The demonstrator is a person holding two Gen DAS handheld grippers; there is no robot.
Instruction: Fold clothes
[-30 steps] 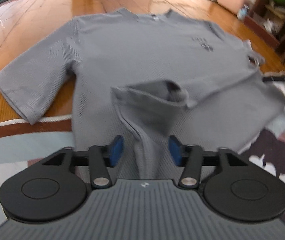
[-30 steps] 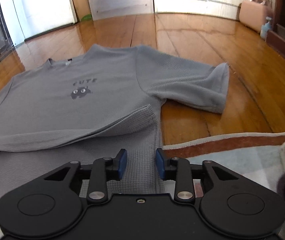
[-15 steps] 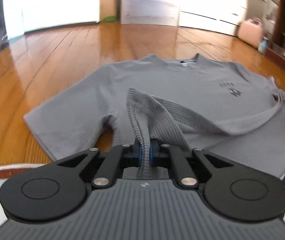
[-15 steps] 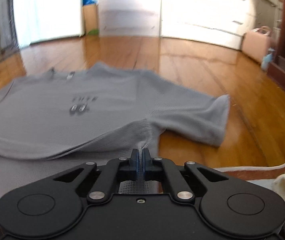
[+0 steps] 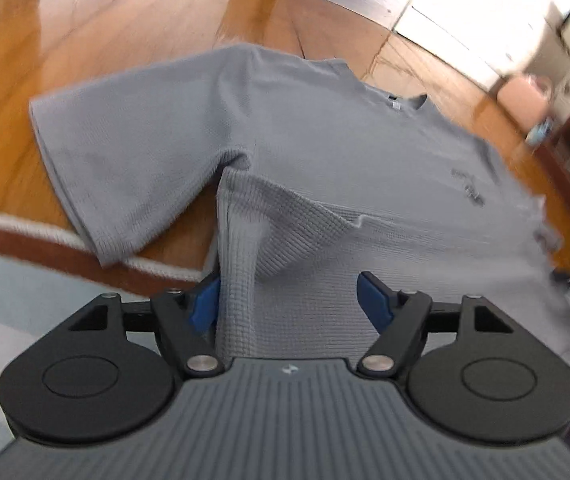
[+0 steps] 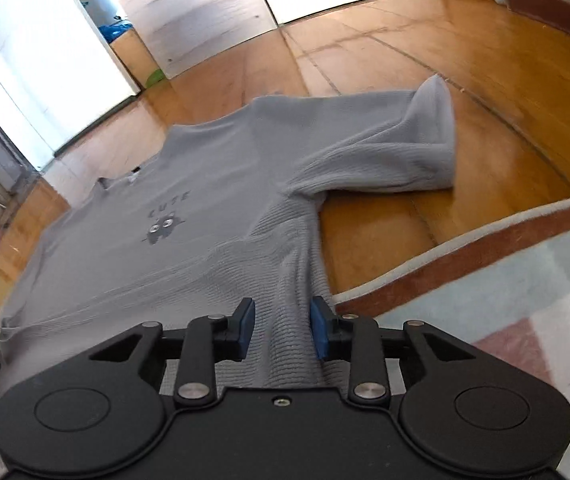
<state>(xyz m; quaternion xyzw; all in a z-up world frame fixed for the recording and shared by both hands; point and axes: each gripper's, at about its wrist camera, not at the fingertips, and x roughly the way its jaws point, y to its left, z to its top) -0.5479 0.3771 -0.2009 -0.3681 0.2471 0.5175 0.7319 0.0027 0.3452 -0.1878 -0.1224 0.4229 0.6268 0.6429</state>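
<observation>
1. The left gripper (image 5: 289, 300) is opening; the hem fold between its blue pads is let go.
2. The right gripper (image 6: 281, 328) is opening too, cloth loose between.
3. The grey T-shirt (image 6: 213, 216) lies face-up on the wood floor (image 6: 485, 80), its hem near the rug's edge (image 6: 465, 256).

Grey waffle-knit T-shirt (image 6: 221, 216) with a dark cartoon print (image 6: 163, 227) under "CUTE" lettering. Beside it, glossy orange-brown wooden floor (image 6: 485, 64). Rug (image 6: 525, 280): brown border, cream edging, pale blue and pink checks. Blue pads (image 5: 371, 300).
</observation>
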